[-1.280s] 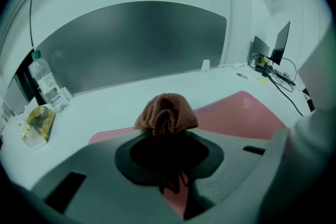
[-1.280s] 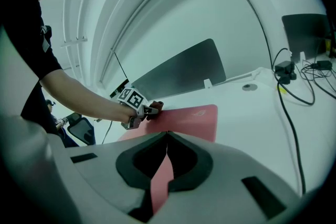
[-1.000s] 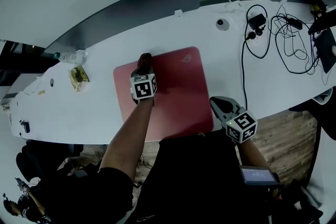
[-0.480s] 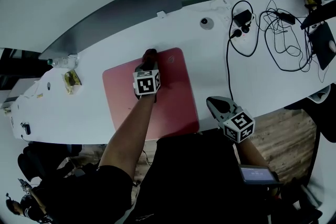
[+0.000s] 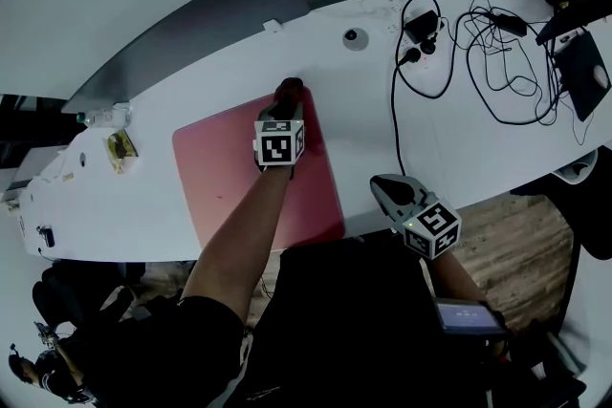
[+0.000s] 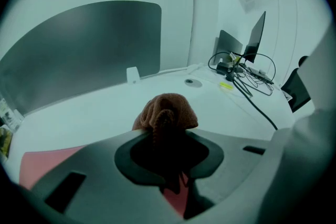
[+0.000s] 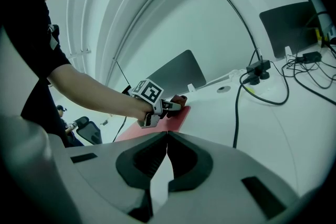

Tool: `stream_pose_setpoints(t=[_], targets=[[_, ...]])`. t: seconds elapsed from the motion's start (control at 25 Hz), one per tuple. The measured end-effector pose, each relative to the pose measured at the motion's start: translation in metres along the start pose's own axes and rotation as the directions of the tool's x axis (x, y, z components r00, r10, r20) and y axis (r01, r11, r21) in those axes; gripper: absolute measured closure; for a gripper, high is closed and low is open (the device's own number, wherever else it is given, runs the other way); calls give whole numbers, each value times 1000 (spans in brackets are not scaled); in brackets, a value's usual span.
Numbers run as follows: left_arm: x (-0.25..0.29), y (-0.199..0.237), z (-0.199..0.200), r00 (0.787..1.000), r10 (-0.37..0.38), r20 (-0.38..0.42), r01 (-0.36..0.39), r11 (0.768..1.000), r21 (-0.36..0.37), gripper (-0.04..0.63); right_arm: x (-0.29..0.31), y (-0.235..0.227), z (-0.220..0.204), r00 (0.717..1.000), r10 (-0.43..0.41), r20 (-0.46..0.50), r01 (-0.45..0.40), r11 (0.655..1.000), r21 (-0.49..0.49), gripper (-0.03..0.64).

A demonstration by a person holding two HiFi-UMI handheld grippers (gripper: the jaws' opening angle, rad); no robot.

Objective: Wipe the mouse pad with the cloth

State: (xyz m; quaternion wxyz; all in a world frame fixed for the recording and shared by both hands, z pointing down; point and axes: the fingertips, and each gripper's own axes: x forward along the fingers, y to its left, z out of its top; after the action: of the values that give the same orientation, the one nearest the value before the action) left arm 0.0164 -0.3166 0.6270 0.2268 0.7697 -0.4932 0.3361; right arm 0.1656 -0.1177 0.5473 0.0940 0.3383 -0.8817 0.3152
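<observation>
The left tool (image 5: 285,113) clamps the bunched cloth (image 5: 290,91) at the mouse pad's (image 5: 229,177) far right corner; the right tool (image 5: 386,190), jaws together and empty, hangs off the pad's near right corner. Unpinned, the pad could skid, or the cloth overrun onto the surface (image 5: 363,124).

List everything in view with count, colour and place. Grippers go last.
mouse pad: one, red, on the table in front of the person
cloth: one, brown, bunched at the pad's far edge
table: one, white, running across the head view
cables: a tangle, black, on the table's far right
round grommet: one, grey, on the table beyond the pad
partition panel: one, grey, behind the table
packet: one, yellowish, on the table left of the pad
left gripper: one, grey, shut on the cloth
right gripper: one, grey, jaws together and empty, by the table's near edge right of the pad
</observation>
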Motion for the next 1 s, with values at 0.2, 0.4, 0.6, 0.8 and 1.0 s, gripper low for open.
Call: stream_pose_setpoints(t=[0.2,0.4,0.6,0.8,1.0], targets=[[7,-27,6,998,-66,1,66,998,0,509,-9,-3,-4,1000,1,-8,-1,1000,1,591],[13,-57,12,985,-170,6,170,985,27,509,0,-3,0,1000,4,-6,-4,1000,-11,591],[11,-93,9,958,-287,2,287,958,-13,509,-1,-2,3,1000,-6,-2,6,1000,-30,591],[-10,-93,16,948,-307,85,310,950,-24,509,1,6,10,1000,-11,2,11,998,-59,591],[-48,-84,18,928,-327,176,339,940,-41,509,10,20,16,1000,-13,8,14,995,-95,591]])
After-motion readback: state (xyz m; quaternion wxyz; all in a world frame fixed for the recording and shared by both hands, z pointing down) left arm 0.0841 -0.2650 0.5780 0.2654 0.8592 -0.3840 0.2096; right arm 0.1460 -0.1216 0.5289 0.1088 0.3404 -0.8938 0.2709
